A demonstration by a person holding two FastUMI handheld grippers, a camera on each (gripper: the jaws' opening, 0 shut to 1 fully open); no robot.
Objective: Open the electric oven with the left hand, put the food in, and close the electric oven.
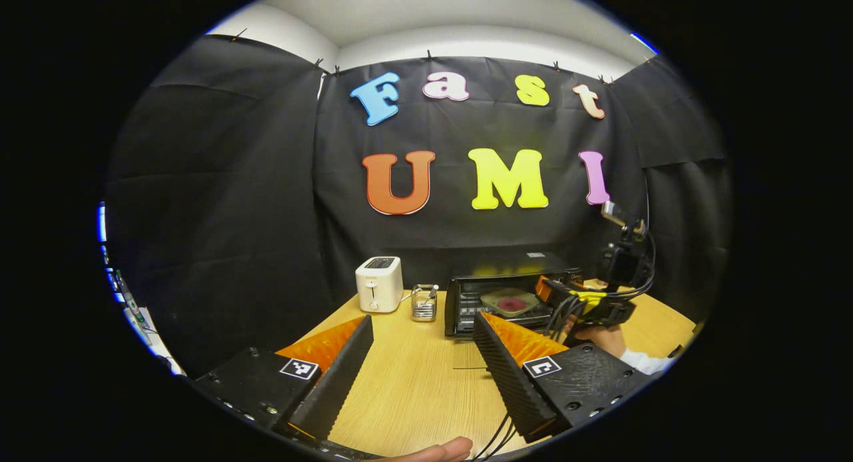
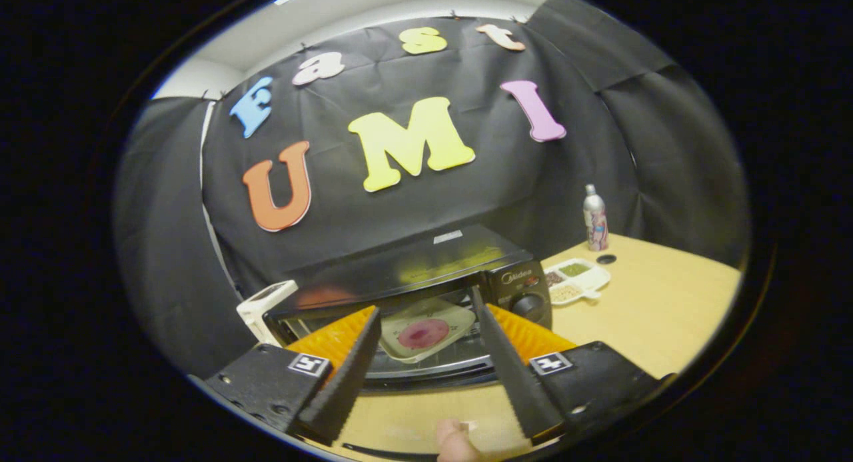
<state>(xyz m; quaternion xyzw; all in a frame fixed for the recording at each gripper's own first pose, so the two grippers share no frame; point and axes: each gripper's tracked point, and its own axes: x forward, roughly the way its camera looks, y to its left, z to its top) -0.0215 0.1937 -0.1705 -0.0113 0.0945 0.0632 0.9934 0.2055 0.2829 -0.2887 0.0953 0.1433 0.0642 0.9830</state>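
Note:
The black electric oven (image 2: 426,255) stands with its door (image 2: 433,375) folded down. Inside on the rack rests a pale plate (image 2: 400,345) with a round pink piece of food (image 2: 426,333). My right gripper (image 2: 426,305) is open just in front of the oven mouth, one finger on either side of the plate, and neither finger presses on it. In the left gripper view, the oven (image 1: 500,265) sits mid-table with the plate (image 1: 510,302) inside and the right gripper (image 1: 548,290) at its opening. My left gripper (image 1: 422,317) hangs open over the table, well short of the oven, holding nothing.
A white toaster (image 1: 378,284) and a small glass holder (image 1: 424,302) stand left of the oven on the wooden table (image 1: 413,382). Right of the oven are a divided snack dish (image 2: 576,281), a small dark cap (image 2: 606,259) and a bottle (image 2: 594,217). A hand (image 1: 600,339) holds the right gripper.

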